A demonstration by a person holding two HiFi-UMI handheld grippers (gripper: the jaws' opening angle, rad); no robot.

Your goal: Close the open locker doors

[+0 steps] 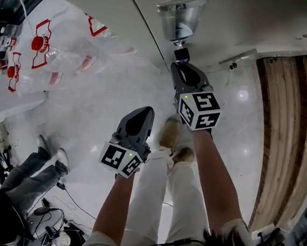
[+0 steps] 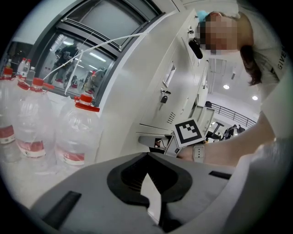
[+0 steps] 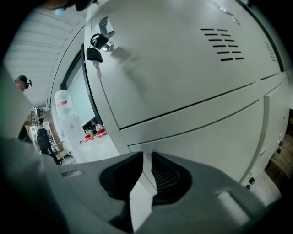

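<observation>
Risks, left to right.

The bottles in plastic wrap stand just left of the lockers. A seated person's legs and loose cables lie behind you on the left. Step back or swing wide on that side and you could clip them.

Your left gripper is clenched tip to tip on nothing. It's doing no work, so the only risk is it drifting into the bottles.

Your right gripper has its jaws pulled in to a thin slit with a pale strip in it. I read that as the free edge of the open locker door, pinched. The door sits low in the bank, below the one with the key, just ahead of your feet.

- The hold is on the very tips, so a fast swing or a wrist twist could let the edge slip and the door bounce back open.
- Hang on until the door meets the frame and the tips could get trapped, so let go just short and push it home.
- Lift the gripper and you may snag the hanging key.

Pose:
- Left forearm angles down and forward, with the gripper tilted slightly below level over your left leg and the marker cube facing up.
- Right arm reaches further out, nearly straight, with the gripper nose dipped a little and up against the door. You're bent in over it.
</observation>
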